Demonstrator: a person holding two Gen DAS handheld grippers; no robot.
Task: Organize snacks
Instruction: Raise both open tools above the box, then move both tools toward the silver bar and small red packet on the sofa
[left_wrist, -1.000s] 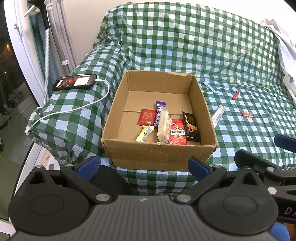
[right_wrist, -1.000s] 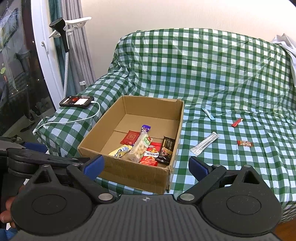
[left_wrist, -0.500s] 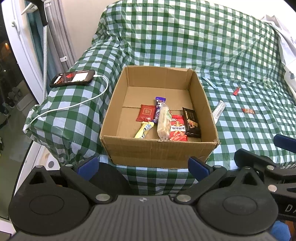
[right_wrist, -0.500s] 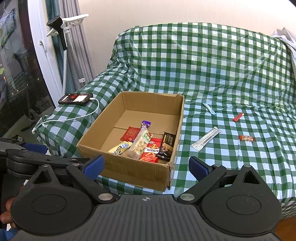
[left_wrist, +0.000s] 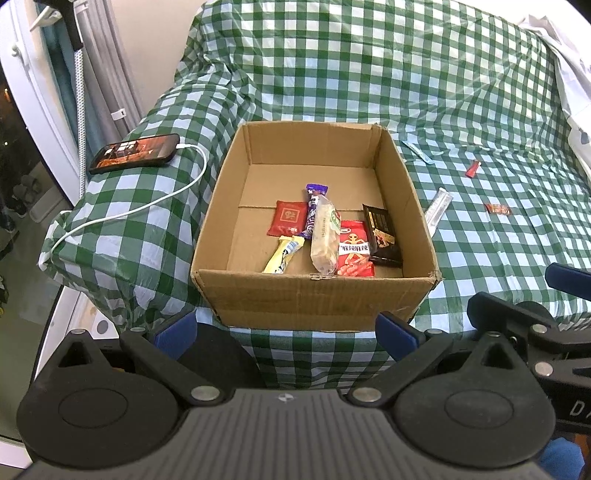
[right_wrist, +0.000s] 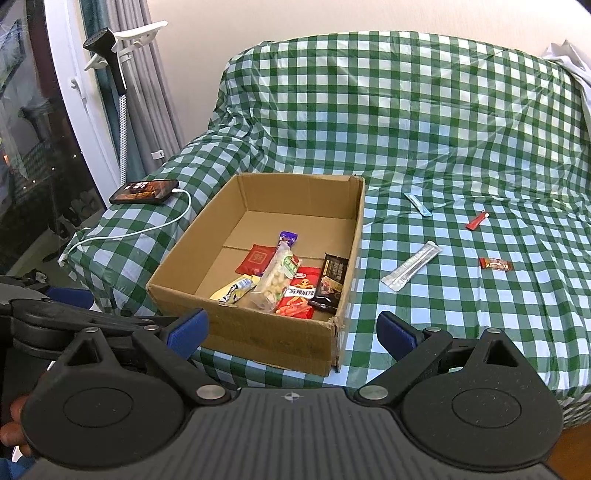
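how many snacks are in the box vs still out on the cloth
In the cardboard box: 6 snack packets
Out on the checked cloth: 4 (silver stick, blue stick, red stick, small red-brown bar)
Total: 10

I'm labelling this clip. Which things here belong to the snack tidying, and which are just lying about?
Part of the job:
cardboard box with packets inside
silver stick pack
blue sachet
red sachet
small red bar
left tongs and right tongs, both open, empty

Just lying about:
phone
white cable
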